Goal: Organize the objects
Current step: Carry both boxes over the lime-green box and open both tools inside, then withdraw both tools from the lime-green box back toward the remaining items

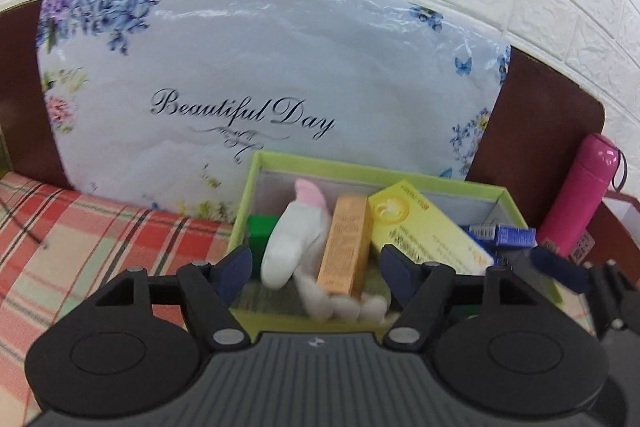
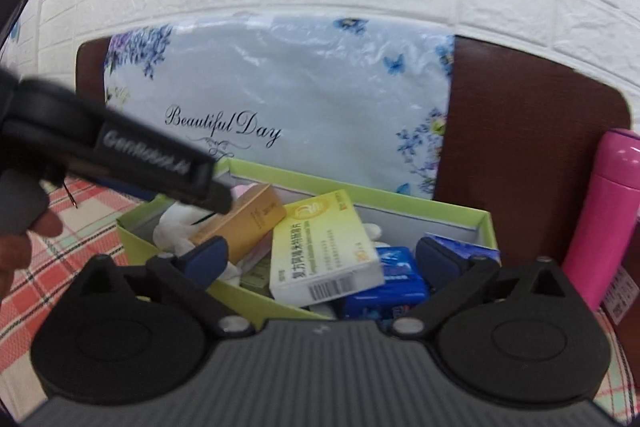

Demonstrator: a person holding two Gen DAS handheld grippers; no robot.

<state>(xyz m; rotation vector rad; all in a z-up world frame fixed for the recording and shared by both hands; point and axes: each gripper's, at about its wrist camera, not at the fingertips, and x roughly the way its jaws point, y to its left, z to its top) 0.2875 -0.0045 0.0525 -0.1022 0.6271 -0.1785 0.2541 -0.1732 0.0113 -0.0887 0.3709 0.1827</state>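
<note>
Both the left hand-held gripper (image 1: 316,269) and right hand-held gripper (image 2: 320,259) gape empty over the green cardboard box (image 1: 372,175); its light, stiff yellow carton (image 2: 320,247) looks best pinched across its flat faces.

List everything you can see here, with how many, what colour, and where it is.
box: one, light green, open, on the plaid cover
plush toy: one, white with pink, in the box
carton: one, orange, in the box
medicine carton: one, yellow and white, in the box
packs: several, blue, box's right side
bottle: one, pink, right of the box
pillow: one, floral, behind the box
left claw: open, empty
right claw: open, empty
</note>
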